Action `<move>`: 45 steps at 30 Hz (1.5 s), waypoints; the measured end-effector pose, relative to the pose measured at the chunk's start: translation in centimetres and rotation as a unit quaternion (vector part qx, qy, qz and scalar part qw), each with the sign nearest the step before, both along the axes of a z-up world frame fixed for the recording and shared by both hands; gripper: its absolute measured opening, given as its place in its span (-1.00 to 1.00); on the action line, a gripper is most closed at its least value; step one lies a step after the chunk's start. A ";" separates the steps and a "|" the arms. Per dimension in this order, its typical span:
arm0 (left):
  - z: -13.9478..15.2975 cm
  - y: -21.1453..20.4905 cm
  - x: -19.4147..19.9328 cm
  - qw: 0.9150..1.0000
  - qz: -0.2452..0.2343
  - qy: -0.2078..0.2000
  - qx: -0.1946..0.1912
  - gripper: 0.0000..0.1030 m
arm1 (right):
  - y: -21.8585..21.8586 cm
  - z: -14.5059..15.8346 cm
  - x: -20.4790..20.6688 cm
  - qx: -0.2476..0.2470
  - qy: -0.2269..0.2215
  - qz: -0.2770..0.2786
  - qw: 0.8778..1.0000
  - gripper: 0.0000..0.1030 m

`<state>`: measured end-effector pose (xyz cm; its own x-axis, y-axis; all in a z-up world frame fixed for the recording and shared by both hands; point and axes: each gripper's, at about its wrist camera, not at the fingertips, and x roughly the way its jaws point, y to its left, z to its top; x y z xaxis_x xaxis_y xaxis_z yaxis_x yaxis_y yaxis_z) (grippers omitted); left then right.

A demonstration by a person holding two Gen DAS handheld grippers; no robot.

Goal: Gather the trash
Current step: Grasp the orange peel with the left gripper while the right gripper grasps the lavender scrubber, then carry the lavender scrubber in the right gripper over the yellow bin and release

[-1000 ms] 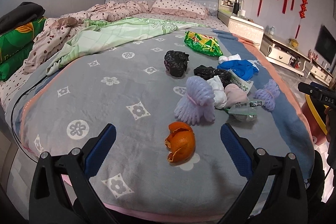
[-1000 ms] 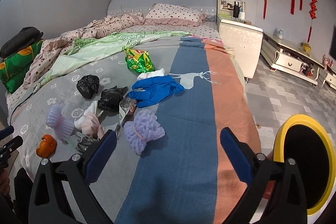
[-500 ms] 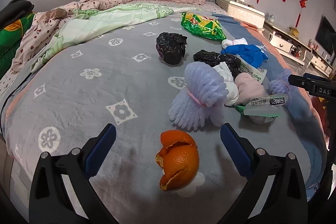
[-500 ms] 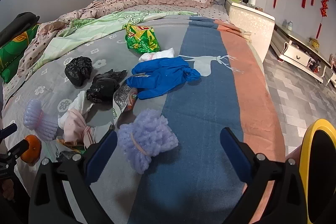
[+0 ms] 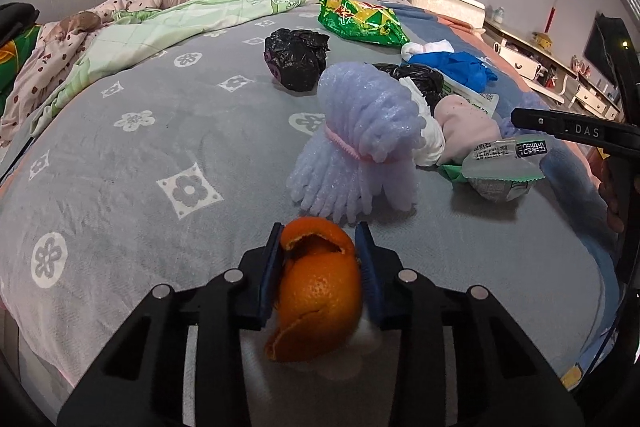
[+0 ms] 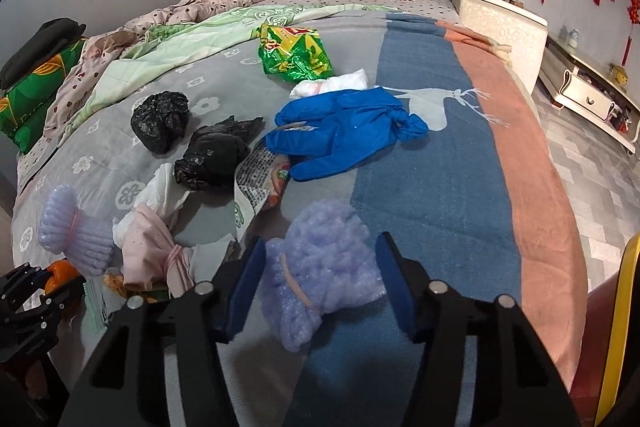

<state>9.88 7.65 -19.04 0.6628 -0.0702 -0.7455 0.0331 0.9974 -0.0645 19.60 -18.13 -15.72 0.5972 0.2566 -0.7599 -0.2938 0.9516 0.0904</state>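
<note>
My left gripper [image 5: 319, 241] is shut on an orange peel [image 5: 318, 287] at the near edge of the bed. Just beyond it lies a purple foam net [image 5: 362, 139]. My right gripper [image 6: 322, 259] is partly closed around a second purple foam net [image 6: 320, 267], its pads close on both sides; contact is unclear. Other trash lies on the grey blanket: two black bags [image 6: 162, 121] [image 6: 214, 155], a blue glove [image 6: 340, 131], a green snack bag [image 6: 296, 53], wrappers [image 5: 502, 163] and white and pink wads [image 6: 154, 247].
A yellow-rimmed bin [image 6: 618, 331] stands on the floor at the bed's right. A crumpled green quilt [image 6: 180, 51] and pillows lie at the far end. A nightstand [image 6: 500, 23] and low cabinet stand on the right.
Both grippers moved forward and down toward the bed. The left closed on the orange peel. The right narrowed around the near purple foam net.
</note>
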 end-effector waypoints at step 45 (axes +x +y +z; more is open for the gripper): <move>25.2 -23.7 2.0 0.963 -0.199 -0.172 -0.064 -0.43 | -27.3 25.1 -13.5 0.079 -0.213 -0.177 0.958 -0.49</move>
